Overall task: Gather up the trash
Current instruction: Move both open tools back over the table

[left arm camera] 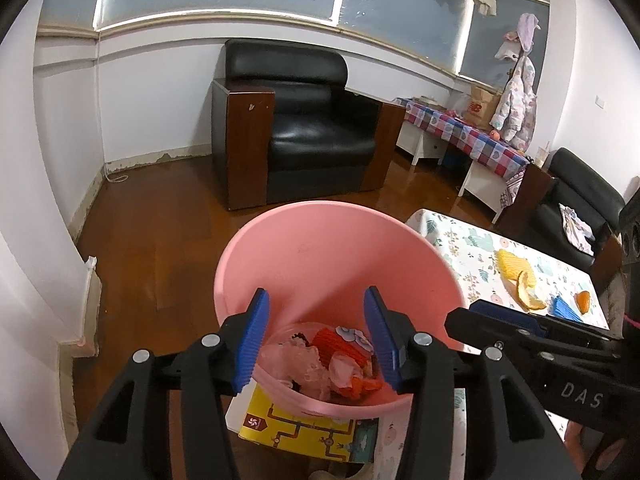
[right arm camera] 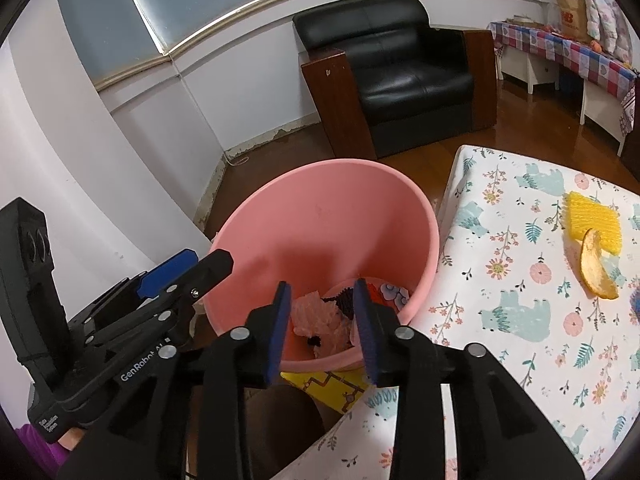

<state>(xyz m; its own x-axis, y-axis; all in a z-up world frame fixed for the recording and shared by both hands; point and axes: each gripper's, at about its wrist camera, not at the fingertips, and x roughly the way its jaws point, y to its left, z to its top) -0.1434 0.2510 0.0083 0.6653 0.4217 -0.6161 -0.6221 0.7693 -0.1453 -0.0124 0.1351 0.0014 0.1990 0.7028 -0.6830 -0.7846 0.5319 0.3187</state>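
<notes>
A pink bin [left arm camera: 320, 256] stands left of a table with a floral cloth [left arm camera: 472, 252]. It holds crumpled wrappers and orange scraps [left arm camera: 320, 360]. My left gripper [left arm camera: 316, 320] is open and empty over the bin's mouth. My right gripper [right arm camera: 320, 308] is open and empty above the bin [right arm camera: 320, 216] too; it shows at the right of the left wrist view [left arm camera: 512, 320]. On the table lie a yellow foam net [right arm camera: 592, 220], an orange peel [right arm camera: 596, 272], a blue scrap [left arm camera: 564, 308] and an orange piece [left arm camera: 584, 300].
A yellow booklet [left arm camera: 304, 432] lies under the bin's near side. A black armchair [left arm camera: 304, 120] stands behind on the wooden floor. A bench with a checked cloth [left arm camera: 472, 132] runs along the right wall. White walls close in on the left.
</notes>
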